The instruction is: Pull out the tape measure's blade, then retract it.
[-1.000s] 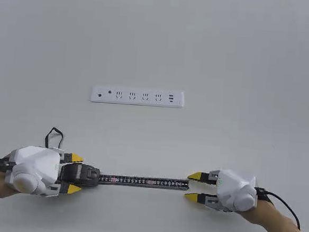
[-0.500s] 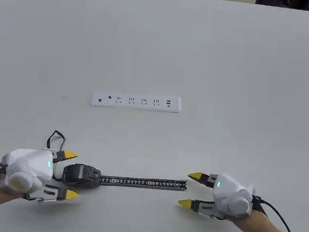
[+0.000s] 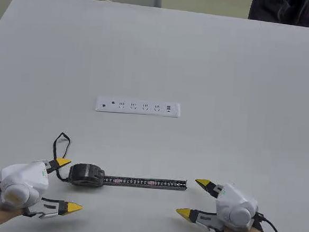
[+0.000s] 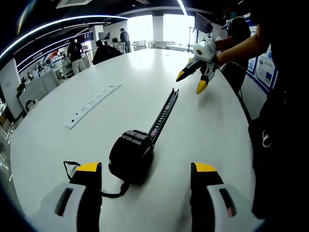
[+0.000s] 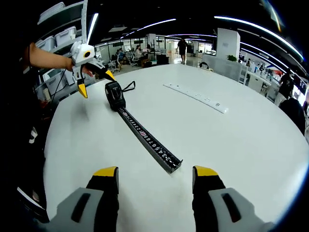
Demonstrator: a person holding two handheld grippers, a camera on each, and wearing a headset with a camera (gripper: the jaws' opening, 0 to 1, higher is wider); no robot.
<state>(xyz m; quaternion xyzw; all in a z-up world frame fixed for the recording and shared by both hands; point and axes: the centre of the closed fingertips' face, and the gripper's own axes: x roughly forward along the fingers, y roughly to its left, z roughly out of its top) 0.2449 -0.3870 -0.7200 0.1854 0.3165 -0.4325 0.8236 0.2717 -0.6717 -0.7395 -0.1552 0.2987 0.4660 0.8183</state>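
A black tape measure case lies on the white table, its dark blade drawn out flat to the right, ending at a hook. In the left gripper view the case sits just beyond the jaws, blade running away. My left gripper stands open a little left of the case, touching nothing. My right gripper is open too, just right of and nearer than the blade tip. A black wrist strap trails from the case.
A white power strip lies across the table's middle, beyond the tape. In the gripper views an office with people stands behind the table. The table's near edge is close to both hands.
Both grippers have drawn back from the tape: the left let go of the case and moved left, the right moved nearer me. The blade stays extended. The head camera tilted up.
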